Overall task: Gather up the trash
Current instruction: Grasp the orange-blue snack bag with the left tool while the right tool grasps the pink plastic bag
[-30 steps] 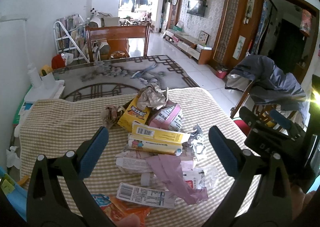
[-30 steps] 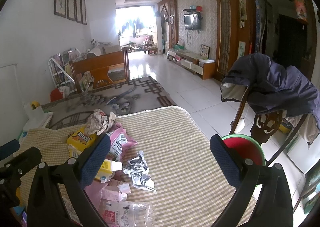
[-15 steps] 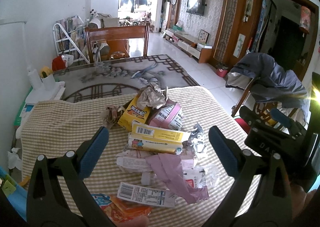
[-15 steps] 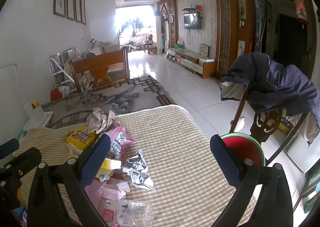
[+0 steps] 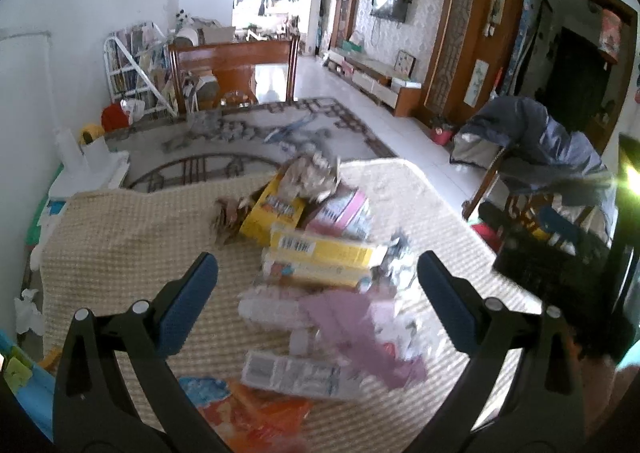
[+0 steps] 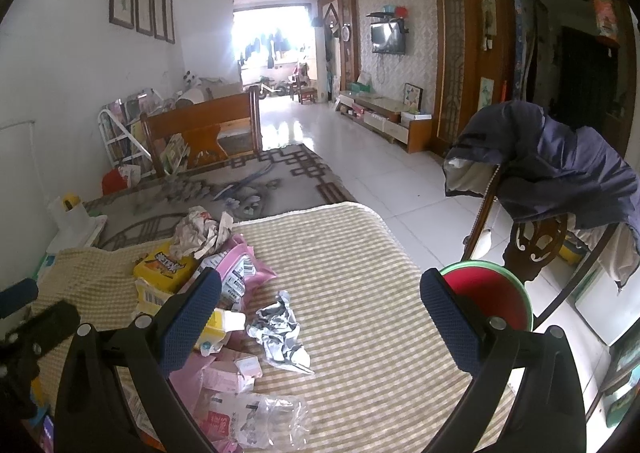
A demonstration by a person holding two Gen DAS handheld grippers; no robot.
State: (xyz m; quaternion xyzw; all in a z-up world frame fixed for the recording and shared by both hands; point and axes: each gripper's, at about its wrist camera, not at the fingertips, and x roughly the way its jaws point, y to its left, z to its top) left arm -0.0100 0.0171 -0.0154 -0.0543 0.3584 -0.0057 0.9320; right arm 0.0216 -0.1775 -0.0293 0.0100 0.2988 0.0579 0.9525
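A heap of trash lies on the checked tablecloth: a yellow box, a long yellow carton, a pink packet, a pink wrapper, a white barcode box and an orange bag. My left gripper hovers open above the heap, holding nothing. In the right wrist view, crumpled foil, a clear plastic wrapper and the pink packet lie on the cloth. My right gripper is open and empty over the foil. A red bin with a green rim stands beside the table.
A wooden chair draped with a dark jacket stands right of the table by the bin. The bare glass tabletop stretches beyond the cloth. White items sit at the table's left edge. A second wooden chair is at the far end.
The left wrist view has blurred and shifted slightly, so the left gripper is moving over the heap. The right gripper has barely moved. Both stay open.
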